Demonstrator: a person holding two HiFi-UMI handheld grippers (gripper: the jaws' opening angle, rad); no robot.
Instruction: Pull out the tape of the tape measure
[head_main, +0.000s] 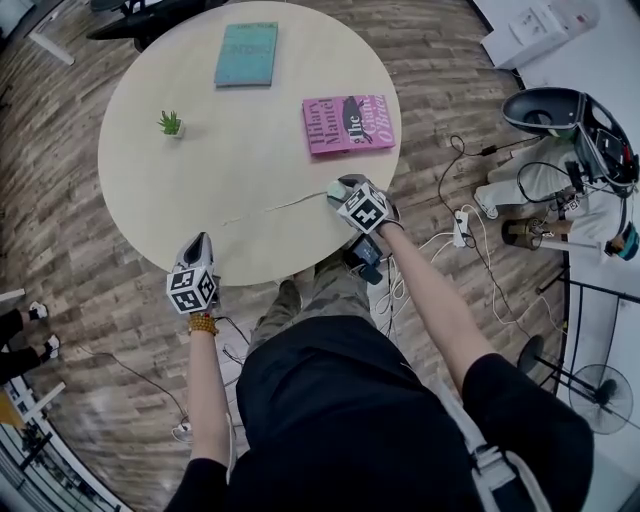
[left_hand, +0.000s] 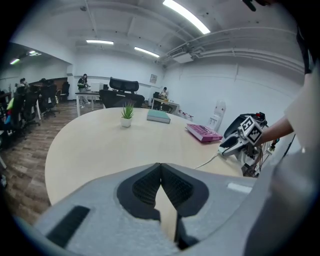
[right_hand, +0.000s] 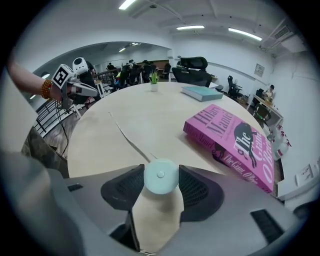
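Note:
A round pale-green tape measure (right_hand: 161, 176) sits at the near right edge of the round table (head_main: 200, 90). My right gripper (right_hand: 161, 181) is shut on it, with a pad against each side; in the head view the right gripper (head_main: 338, 189) is at that same edge. A thin tape (head_main: 275, 208) runs left from the case across the tabletop. Its far end (right_hand: 110, 114) lies flat on the table. My left gripper (head_main: 201, 240) hovers at the near table edge, just short of that end. In its own view, the left gripper (left_hand: 161, 167) is shut, with no tape showing between the pads.
A pink book (head_main: 347, 123) lies beyond the right gripper, a teal book (head_main: 246, 54) at the far side, and a small potted plant (head_main: 172, 124) to the left. Cables and a power strip (head_main: 461, 228) lie on the wooden floor at right.

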